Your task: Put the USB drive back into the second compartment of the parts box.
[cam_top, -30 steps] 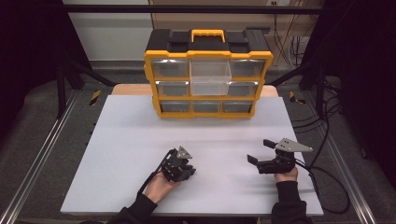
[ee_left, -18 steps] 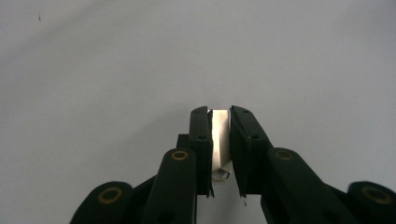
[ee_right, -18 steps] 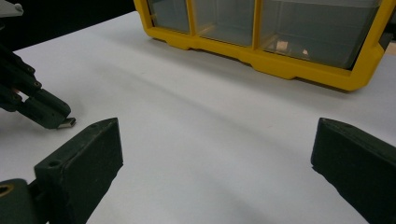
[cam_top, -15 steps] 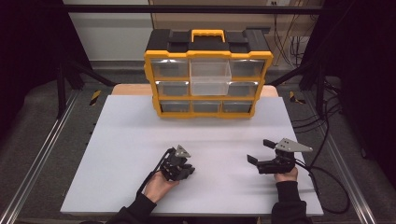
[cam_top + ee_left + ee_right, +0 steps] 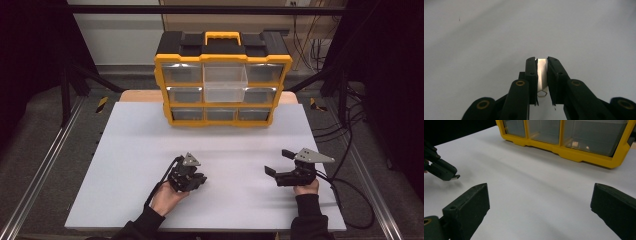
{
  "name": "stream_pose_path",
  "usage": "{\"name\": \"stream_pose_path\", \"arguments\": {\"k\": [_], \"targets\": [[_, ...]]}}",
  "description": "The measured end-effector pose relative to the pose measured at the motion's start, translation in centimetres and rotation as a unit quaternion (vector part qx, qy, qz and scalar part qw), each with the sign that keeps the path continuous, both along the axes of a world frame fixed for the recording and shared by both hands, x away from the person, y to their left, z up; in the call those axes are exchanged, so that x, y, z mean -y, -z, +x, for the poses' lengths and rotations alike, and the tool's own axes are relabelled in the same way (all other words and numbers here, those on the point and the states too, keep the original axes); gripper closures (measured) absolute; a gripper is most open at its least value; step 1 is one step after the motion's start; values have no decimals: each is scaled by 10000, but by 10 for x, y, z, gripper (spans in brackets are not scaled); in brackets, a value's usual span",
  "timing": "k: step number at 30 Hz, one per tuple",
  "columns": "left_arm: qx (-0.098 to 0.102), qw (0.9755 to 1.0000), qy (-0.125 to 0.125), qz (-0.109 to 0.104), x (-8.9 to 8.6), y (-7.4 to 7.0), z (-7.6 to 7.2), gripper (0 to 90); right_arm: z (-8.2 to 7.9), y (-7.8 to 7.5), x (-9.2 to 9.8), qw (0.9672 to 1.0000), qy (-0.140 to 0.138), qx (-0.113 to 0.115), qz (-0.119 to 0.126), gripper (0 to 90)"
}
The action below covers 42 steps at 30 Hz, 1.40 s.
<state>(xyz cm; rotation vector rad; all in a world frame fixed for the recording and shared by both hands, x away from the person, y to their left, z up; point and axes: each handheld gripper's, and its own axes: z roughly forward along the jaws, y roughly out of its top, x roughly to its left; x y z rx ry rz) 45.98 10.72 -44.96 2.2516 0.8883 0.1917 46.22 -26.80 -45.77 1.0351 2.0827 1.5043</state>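
**Left gripper clamped on a small metal piece, right gripper spread wide**

Little has changed since the earlier frames: both hands sit in nearly the same spots on the near half of the white table (image 5: 130, 150), the left one shifted only slightly.

At the left of the high view, the left gripper (image 5: 192, 179) rests low over the table in the person's left hand (image 5: 165, 197), pointing toward the middle. In the left gripper view its jaws are clenched on a small silvery metal piece (image 5: 542, 72), which stands upright between the two black pads; a small hexagonal outline shows at its lower end. The right gripper view catches the same piece as a tiny tip (image 5: 455, 177) poking out of the left gripper's jaws, just above the table.

Behind, at the far middle of the table, stands a yellow and black drawer organiser (image 5: 223, 80) with clear drawers; one upper middle drawer (image 5: 225, 82) sticks out further than the rest.

At the right, the right gripper (image 5: 277, 172) is held level in the right hand (image 5: 306, 187), its jaws released and standing wide apart with bare table between them, aimed toward the organiser's lower drawers.
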Motion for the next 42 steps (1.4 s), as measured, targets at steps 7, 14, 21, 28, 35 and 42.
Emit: {"name": "stream_pose_path", "arguments": {"k": [7, 14, 21, 28, 35, 42], "targets": [[87, 9999, -18, -62, -4, -8, -1, 791, 0, 0, 0, 10000, 1, 8, 6, 27], [136, 9999, -22, -105, -7, -15, -2, 791, 0, 0, 0, 10000, -3, 9, 5, 27], [215, 9996, -50, -166, -11, -24, -3, 792, 0, 0, 1, 10000, -2, 19, -11, 27], [296, 9993, -66, -222, -15, -34, -2, 792, -1, -1, 1, 10000, 0, 29, 4, 27], [360, 9989, -62, -292, -18, -43, 1, 792, -1, 0, 1, 10000, -13, 23, -19, 27], [465, 9983, -65, -343, -23, -54, 4, 792, -1, -1, 1, 10000, -1, 13, -17, 27]]}}
